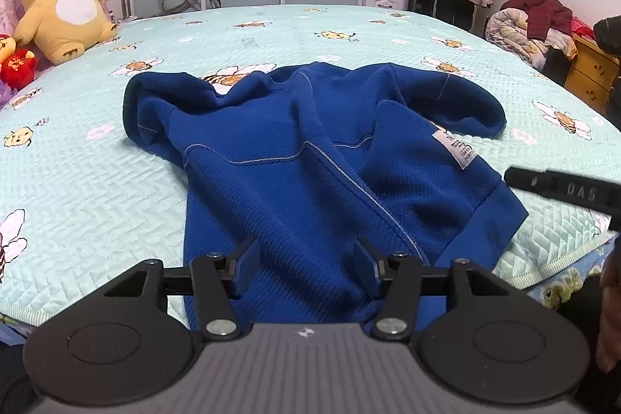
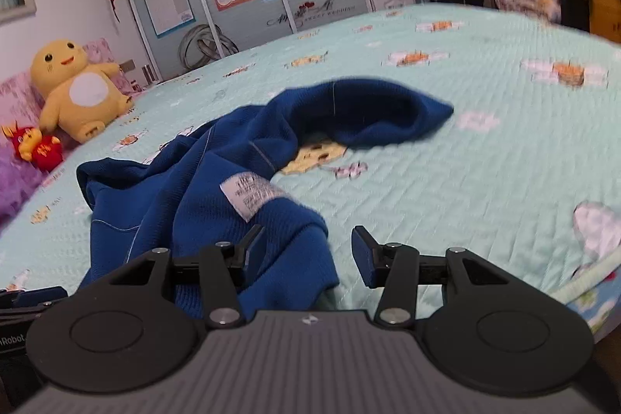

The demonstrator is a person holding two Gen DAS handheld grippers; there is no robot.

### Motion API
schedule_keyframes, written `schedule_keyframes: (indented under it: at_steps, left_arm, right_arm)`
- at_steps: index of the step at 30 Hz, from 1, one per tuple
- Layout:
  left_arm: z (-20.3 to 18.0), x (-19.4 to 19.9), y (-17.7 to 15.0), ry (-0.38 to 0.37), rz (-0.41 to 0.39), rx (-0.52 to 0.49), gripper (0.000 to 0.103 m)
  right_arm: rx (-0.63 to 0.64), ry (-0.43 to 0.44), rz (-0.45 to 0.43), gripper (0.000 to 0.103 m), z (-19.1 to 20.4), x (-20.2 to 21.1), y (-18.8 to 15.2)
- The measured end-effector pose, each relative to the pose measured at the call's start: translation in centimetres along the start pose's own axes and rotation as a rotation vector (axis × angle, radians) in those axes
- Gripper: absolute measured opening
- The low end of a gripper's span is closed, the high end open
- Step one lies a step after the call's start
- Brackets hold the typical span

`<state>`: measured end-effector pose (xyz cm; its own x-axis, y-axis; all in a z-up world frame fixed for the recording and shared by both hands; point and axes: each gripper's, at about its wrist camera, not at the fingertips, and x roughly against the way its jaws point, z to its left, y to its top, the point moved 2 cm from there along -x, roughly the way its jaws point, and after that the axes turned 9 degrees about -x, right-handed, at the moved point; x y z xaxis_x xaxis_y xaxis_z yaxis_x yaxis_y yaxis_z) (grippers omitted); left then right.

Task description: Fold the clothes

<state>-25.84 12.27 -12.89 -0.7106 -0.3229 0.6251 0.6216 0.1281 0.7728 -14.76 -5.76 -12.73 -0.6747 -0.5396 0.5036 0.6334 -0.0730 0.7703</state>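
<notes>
Blue sweater (image 1: 295, 158) lies rumpled near the bed (image 1: 97, 181) edge — left gripper (image 1: 306, 258) and right gripper (image 2: 306, 255) both released, over its hem.

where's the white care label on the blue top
In both views the white care label sits on the blue top, on its right side near the hem, just ahead of the right gripper.

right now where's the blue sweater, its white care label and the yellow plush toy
blue sweater (image 1: 279, 181), left wrist view, mid body fabric
white care label (image 1: 460, 148), left wrist view, centre of tag
yellow plush toy (image 1: 75, 6), left wrist view, white belly
</notes>
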Motion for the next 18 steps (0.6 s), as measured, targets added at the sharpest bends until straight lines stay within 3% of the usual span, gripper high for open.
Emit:
schedule_keyframes:
  at_steps: [10, 18]
  left_arm:
    - [-0.4, -0.6, -0.4, 0.006, 0.030, -0.015, 0.059]
    - [-0.6, -0.9, -0.6, 0.004, 0.050, -0.017, 0.060]
  right_arm:
    - [0.164, -0.044, 0.010, 0.050, 2.8, 0.6, 0.3]
    - [0.184, -0.029, 0.014, 0.053, 3.6, 0.7, 0.3]
